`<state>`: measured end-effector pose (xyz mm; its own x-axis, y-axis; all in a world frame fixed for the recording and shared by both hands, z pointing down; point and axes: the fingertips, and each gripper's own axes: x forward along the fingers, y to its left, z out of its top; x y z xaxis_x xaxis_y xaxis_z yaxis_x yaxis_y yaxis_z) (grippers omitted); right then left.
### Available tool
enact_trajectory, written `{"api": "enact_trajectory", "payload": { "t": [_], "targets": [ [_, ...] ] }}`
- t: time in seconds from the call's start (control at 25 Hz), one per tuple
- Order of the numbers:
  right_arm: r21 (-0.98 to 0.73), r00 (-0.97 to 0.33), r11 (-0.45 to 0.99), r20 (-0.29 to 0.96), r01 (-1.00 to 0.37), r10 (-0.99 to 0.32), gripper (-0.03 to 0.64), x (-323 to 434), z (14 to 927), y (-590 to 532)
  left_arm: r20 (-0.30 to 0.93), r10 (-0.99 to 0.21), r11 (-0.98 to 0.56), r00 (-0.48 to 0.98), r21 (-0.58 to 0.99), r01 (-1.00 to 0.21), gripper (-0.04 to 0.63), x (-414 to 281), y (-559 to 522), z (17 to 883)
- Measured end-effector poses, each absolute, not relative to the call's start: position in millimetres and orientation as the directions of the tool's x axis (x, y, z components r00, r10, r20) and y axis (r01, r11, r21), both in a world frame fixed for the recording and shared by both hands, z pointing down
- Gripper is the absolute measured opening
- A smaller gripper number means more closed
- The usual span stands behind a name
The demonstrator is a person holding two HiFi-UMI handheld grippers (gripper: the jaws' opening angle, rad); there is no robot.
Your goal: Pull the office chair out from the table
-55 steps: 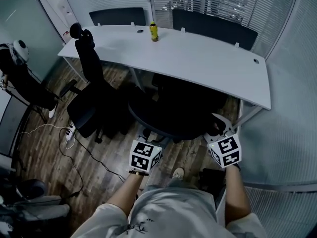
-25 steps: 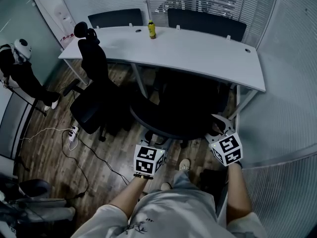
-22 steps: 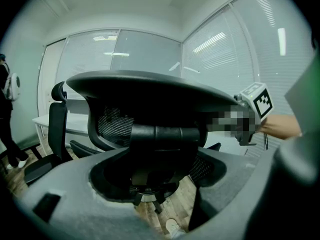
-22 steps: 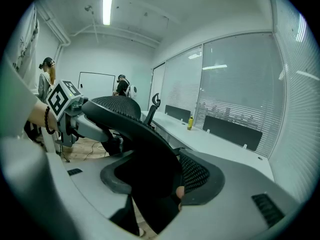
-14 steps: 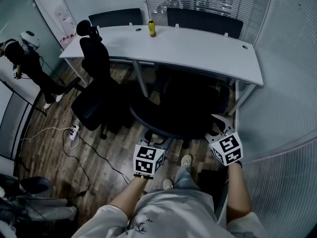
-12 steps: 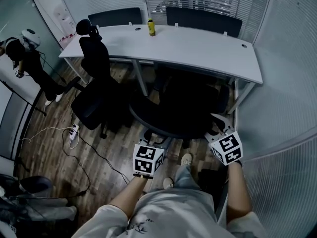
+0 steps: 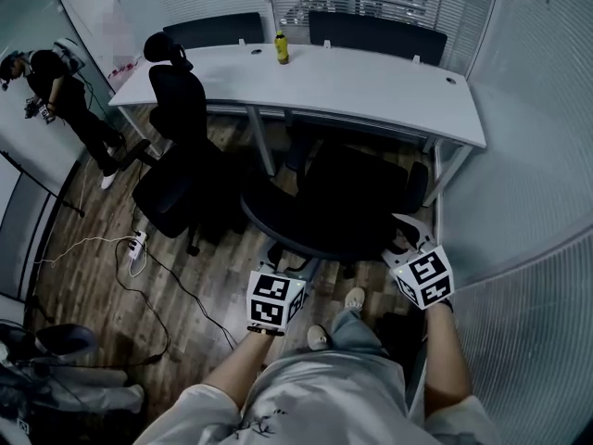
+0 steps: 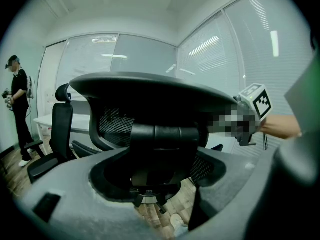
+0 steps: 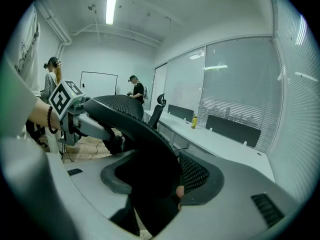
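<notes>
The black mesh office chair (image 7: 338, 202) stands in front of the white table (image 7: 371, 86), with its backrest towards me. My left gripper (image 7: 281, 269) is shut on the left part of the backrest's top rim (image 8: 150, 91). My right gripper (image 7: 408, 237) is shut on the right part, where the mesh backrest (image 9: 120, 111) runs down between its jaws. In the left gripper view the right gripper's marker cube (image 8: 256, 101) shows at the rim's far end. The chair's base is mostly hidden under the seat.
A second black chair (image 7: 176, 160) with a headrest stands at the table's left end. A yellow bottle (image 7: 280, 48) is on the table. A white power strip and its cable (image 7: 139, 245) lie on the wood floor. A person (image 7: 60, 91) stands far left. Glass walls close in on the right.
The chair has come back from under the table towards me, both grippers still on its backrest. The person at the left has walked further away, toward the back.
</notes>
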<state>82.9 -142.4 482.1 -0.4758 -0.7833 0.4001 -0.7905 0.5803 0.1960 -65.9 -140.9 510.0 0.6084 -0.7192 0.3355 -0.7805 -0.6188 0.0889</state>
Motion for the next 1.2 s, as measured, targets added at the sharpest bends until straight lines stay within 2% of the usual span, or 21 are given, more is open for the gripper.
{"api": "enact_trajectory", "payload": {
  "t": [1.2],
  "targets": [
    [0.182,-0.518,0.629,0.422,-0.755,-0.744,0.207,92.4,473.4,-68.7,0.356,-0.746,-0.572,0.563,0.089,-0.815,0.324,-53.9,-53.5,497.9]
  ]
}}
